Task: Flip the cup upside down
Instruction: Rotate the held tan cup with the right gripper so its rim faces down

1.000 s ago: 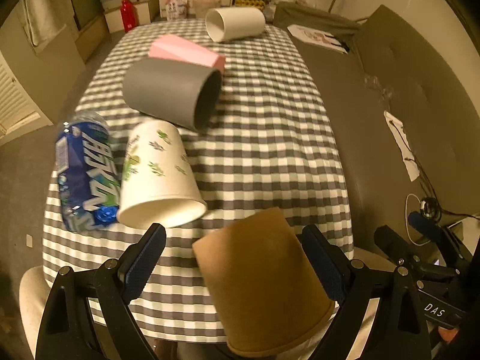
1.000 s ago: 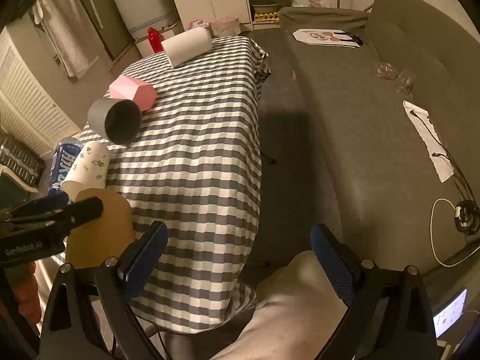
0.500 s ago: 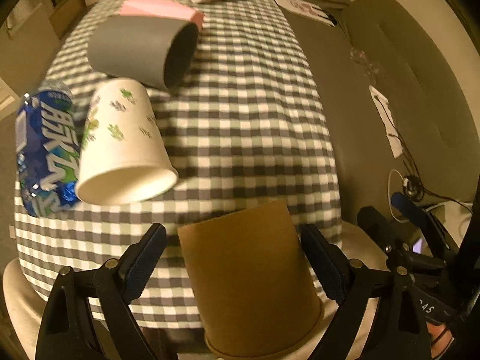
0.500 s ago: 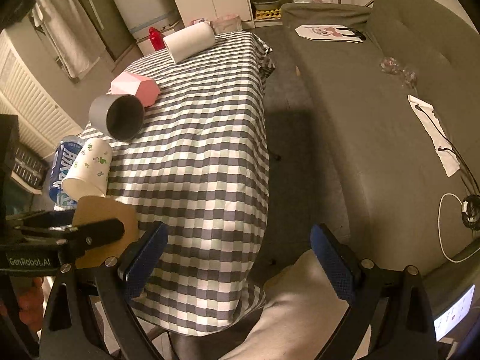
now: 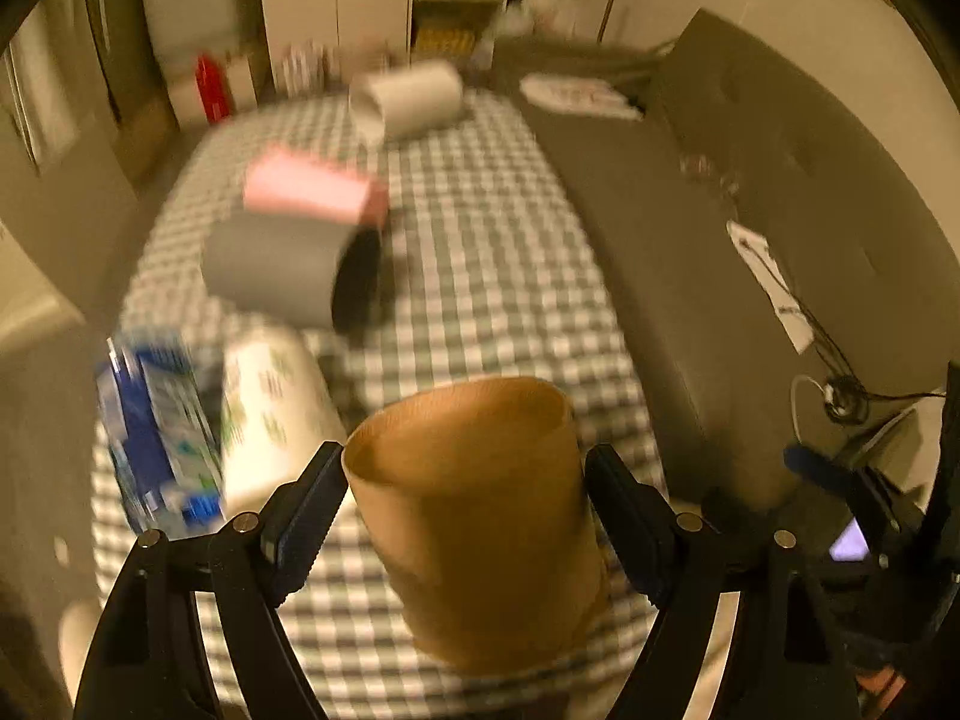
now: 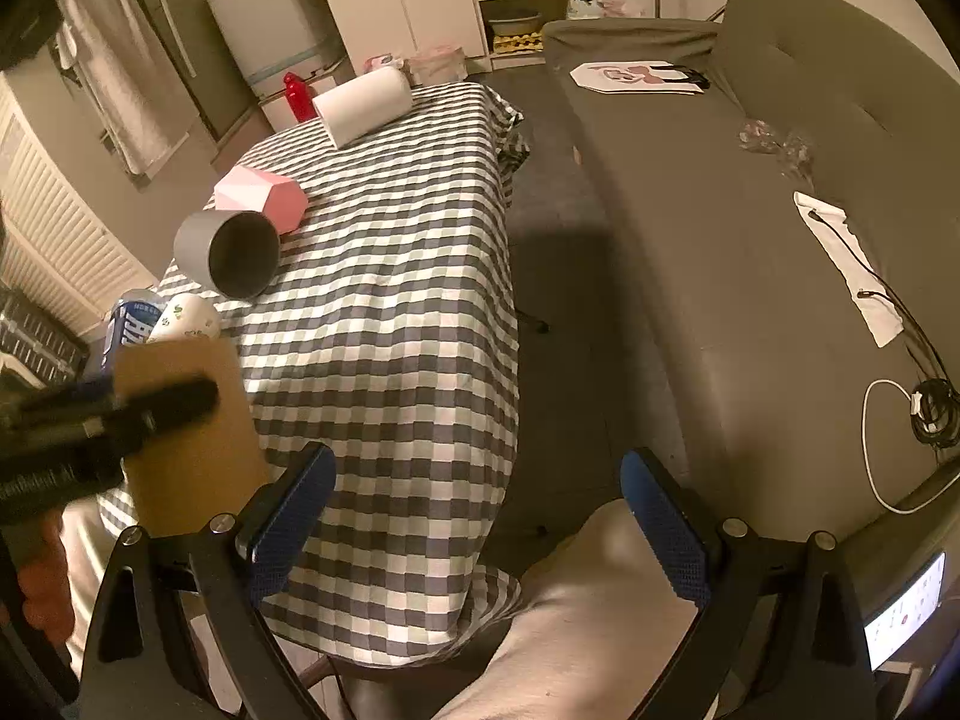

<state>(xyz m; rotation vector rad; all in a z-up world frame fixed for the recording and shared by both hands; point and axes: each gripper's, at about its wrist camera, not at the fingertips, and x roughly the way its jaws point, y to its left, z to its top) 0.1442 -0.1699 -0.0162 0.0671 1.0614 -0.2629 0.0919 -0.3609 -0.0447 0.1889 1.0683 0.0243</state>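
A brown paper cup sits between the fingers of my left gripper, which is shut on it, both pads against its sides. Its narrow closed end points up and away, its wide rim toward me, near the front edge of the checkered table. The left wrist view is motion-blurred. In the right wrist view the same cup shows at the left with a left finger across it. My right gripper is open and empty, off the table's front right corner.
On the checkered cloth lie a printed white cup, a blue can, a grey cup, a pink box and a white cup at the far end. A grey sofa runs along the right.
The left gripper has tilted upward with the brown cup, so the far room now shows. The view blurred with the motion. The right gripper stayed almost still.
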